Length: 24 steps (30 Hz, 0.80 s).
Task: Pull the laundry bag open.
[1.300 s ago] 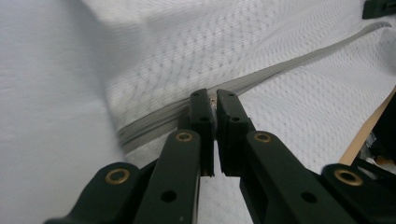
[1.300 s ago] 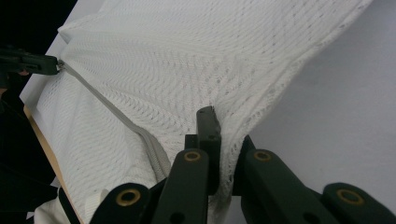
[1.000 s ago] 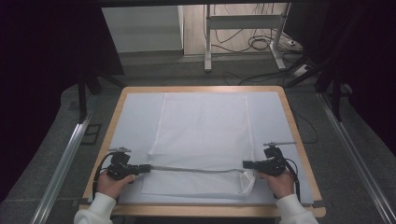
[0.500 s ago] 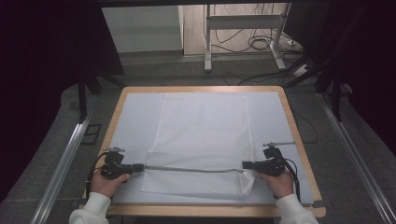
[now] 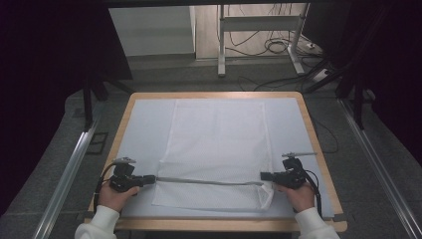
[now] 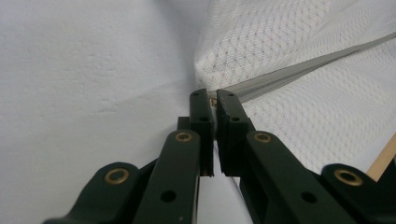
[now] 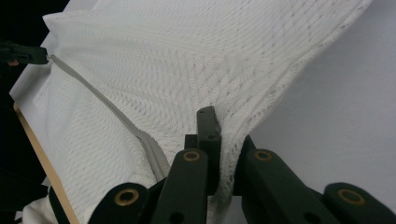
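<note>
Both tools (image 5: 149,179) (image 5: 266,176) clamped, wide apart.

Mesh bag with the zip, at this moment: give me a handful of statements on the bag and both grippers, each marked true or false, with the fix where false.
1. The left gripper is shut on the zip's end at the bag's edge. True.
2. The right gripper hangs open above the table, holding nothing. False: it is shut on the white mesh bag.
3. The grey zip runs stretched between the two grippers. True.
4. The bag lies crumpled in a ball at the table's far edge. False: it lies spread flat on the white mat.
5. The bag is red. False: it is white.
</note>
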Motion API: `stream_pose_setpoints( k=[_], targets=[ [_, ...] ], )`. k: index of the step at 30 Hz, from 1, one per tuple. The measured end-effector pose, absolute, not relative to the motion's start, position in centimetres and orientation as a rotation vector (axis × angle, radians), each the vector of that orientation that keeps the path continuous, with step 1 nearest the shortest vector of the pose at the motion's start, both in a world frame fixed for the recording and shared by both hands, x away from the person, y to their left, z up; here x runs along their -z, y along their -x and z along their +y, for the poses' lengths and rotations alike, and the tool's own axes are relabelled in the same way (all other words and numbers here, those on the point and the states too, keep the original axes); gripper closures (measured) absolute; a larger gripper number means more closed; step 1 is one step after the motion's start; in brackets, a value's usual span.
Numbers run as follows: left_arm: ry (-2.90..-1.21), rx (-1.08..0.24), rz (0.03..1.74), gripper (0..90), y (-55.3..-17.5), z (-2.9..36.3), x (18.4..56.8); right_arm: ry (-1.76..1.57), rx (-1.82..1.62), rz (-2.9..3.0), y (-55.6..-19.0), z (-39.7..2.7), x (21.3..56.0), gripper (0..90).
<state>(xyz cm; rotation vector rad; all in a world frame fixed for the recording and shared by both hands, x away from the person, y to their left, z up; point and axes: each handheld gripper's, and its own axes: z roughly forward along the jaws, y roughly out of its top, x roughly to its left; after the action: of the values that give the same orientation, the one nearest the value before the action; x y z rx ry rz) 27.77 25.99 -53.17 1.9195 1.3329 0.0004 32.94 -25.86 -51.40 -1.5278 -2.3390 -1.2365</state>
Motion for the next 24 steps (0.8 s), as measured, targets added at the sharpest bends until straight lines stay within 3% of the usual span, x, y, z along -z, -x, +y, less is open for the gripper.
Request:
stream_pose_setpoints(
  k=[2, 6, 7, 12, 24],
  targets=[
    [-1.932, -0.062, 1.319, 82.5, -27.5, 25.8, 53.1, 1.542, 1.24, -2.376, -32.8, -25.9, 51.3, 72.1],
    [-1.927, -0.141, 1.304, 51.7, -27.1, 25.9, 53.1, 1.589, 1.262, -2.442, -32.4, -26.6, 50.5, 44.7],
    [-1.907, -0.219, 1.288, 44.6, -26.9, 25.9, 52.7, 1.599, 1.29, -2.444, -32.3, -26.9, 50.3, 40.4],
    [-1.883, -0.304, 1.232, 31.5, -27.2, 25.6, 51.7, 1.598, 1.405, -2.505, -31.4, -28.6, 49.1, 33.2],
    [-1.9, -0.381, 1.205, 29.5, -30.3, 24.2, 51.3, 1.636, 1.505, -2.562, -30.9, -32.2, 49.4, 28.8]
  ],
)
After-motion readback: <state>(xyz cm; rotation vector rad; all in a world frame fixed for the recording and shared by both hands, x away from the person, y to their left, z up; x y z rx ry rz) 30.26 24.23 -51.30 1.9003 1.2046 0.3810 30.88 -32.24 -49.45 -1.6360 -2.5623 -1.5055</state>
